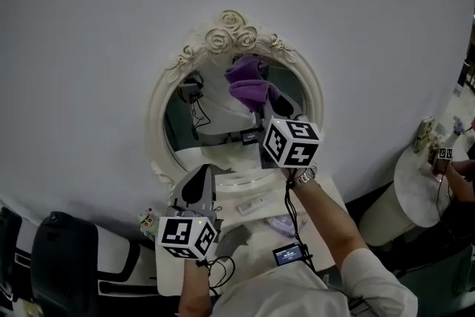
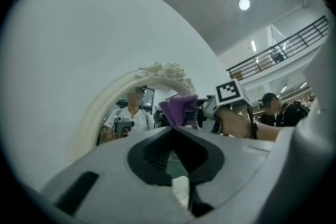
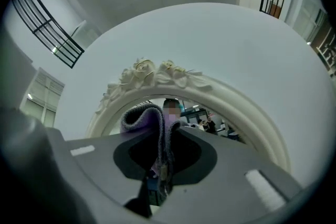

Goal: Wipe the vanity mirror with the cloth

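Idleness is suggested at lower left: the left gripper (image 1: pixel 199 174) is kept low over the worktop (image 1: pixel 249 197), jaws closed on nothing. At centre, the purple cloth (image 1: pixel 251 89) is pinched in the right gripper (image 1: pixel 264 115) jaws and raised against the vanity mirror (image 1: pixel 158 111) for wiping. Actual contact with the glass cannot be confirmed, since cloth and reflection merge.

Mirror (image 1: pixel 215 121) x1, cloth (image 1: pixel 249 85) x1, tools (image 1: pixel 200 176) (image 1: pixel 265 115) x2

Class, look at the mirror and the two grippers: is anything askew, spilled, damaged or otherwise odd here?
Nothing stands out. The mirror stands upright, and its frame looks whole. The right gripper pinches the purple cloth up by the glass. The left gripper is shut and empty, lower down.
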